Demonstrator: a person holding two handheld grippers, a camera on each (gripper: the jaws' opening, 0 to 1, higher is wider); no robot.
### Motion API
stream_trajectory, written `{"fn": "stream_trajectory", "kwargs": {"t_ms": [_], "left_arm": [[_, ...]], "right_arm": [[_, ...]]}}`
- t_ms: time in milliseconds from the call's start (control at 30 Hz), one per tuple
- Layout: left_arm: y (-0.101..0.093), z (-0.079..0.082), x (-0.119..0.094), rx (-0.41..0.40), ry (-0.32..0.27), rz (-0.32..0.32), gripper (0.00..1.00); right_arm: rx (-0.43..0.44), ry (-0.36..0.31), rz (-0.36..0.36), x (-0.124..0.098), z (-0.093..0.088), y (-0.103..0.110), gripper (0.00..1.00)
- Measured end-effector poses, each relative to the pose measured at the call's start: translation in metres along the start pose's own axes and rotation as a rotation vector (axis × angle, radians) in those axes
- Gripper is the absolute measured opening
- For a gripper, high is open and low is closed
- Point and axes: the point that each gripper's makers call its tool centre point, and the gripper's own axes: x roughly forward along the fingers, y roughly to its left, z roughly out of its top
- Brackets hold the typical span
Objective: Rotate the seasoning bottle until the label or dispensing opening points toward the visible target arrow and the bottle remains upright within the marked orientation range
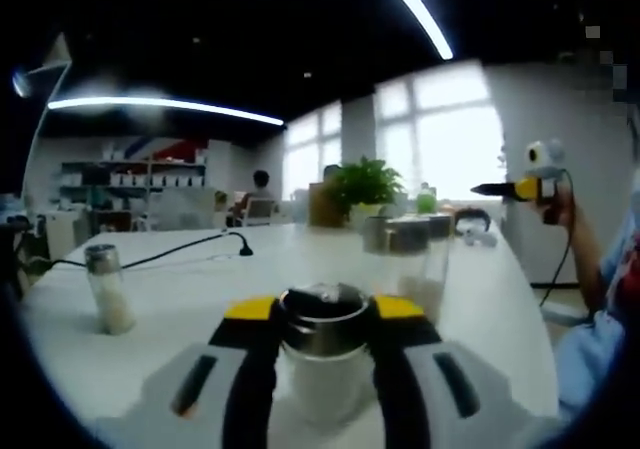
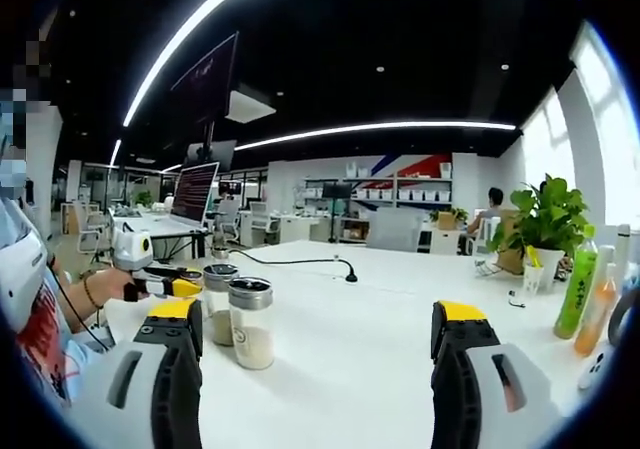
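Left gripper (image 1: 324, 319) clamps a bottle (image 1: 325, 354) upright on the white table (image 1: 190, 304). Right gripper (image 2: 318, 344) jaws stand apart, empty, above the table beside two jars (image 2: 250, 321).

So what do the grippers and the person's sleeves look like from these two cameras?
Both grippers have pale grey bodies with dark slots, black jaws and yellow tips: the left gripper and the right gripper. Seen from the other side, each carries a pale round-lens box and trails a thin dark cable. The person wears a light blue sleeve with some red beside it.
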Motion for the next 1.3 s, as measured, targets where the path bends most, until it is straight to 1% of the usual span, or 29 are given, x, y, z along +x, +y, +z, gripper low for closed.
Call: {"fn": "stream_trajectory", "kwargs": {"t_ms": [67, 200, 400, 500, 567, 733, 833, 967, 1033, 1067, 1100, 1133, 1167, 1233, 1300], "left_arm": [[0.0, 0.0, 0.001, -0.002, 0.0, -0.007, 0.37], [-0.001, 0.0, 0.002, -0.014, 0.009, -0.045, 0.36], [-0.004, -0.001, 0.002, -0.003, 0.024, -0.11, 0.37], [-0.006, -0.002, 0.002, 0.019, 0.035, -0.16, 0.37], [-0.008, -0.003, 0.002, 0.045, 0.048, -0.18, 0.37], [-0.01, -0.004, 0.003, 0.097, 0.059, -0.205, 0.37], [-0.01, -0.005, 0.004, 0.104, 0.067, -0.216, 0.37], [-0.01, -0.005, 0.004, 0.093, 0.071, -0.233, 0.37], [-0.009, -0.005, 0.006, 0.102, 0.06, -0.219, 0.37], [-0.009, -0.003, 0.006, 0.103, 0.044, -0.208, 0.38], [-0.008, -0.002, 0.006, 0.095, 0.036, -0.206, 0.42], [-0.008, -0.002, 0.006, 0.081, 0.035, -0.202, 0.48], [-0.006, 0.0, 0.006, 0.057, 0.028, -0.19, 0.53], [-0.003, 0.004, 0.005, 0.03, 0.015, -0.175, 0.59], [-0.001, 0.009, 0.003, 0.016, -0.002, -0.161, 0.68]], "right_arm": [[-0.004, 0.002, 0.003, 0.0, 0.0, 0.0, 0.99], [-0.013, 0.007, 0.002, -0.001, -0.001, 0.0, 0.99], [-0.006, 0.009, -0.001, -0.002, -0.001, -0.001, 0.99], [0.016, -0.031, -0.016, -0.003, 0.005, -0.006, 0.96], [0.027, -0.033, -0.013, -0.004, 0.005, -0.008, 0.96], [0.011, 0.0, -0.028, -0.004, 0.0, -0.01, 0.96], [0.009, 0.001, -0.02, -0.005, -0.001, -0.008, 0.97], [-0.001, 0.0, -0.018, -0.007, 0.0, -0.007, 0.98], [-0.006, 0.002, -0.02, -0.007, 0.0, -0.007, 0.98], [-0.004, 0.004, -0.021, -0.006, 0.0, -0.008, 0.99], [0.0, 0.005, -0.022, -0.006, -0.001, -0.008, 0.99], [0.002, 0.007, -0.02, -0.006, -0.001, -0.008, 0.99], [0.004, 0.009, -0.018, -0.005, -0.002, -0.007, 0.99], [0.006, 0.011, -0.018, -0.005, -0.002, -0.008, 0.99], [0.004, 0.011, -0.019, -0.006, -0.002, -0.008, 0.99]]}}
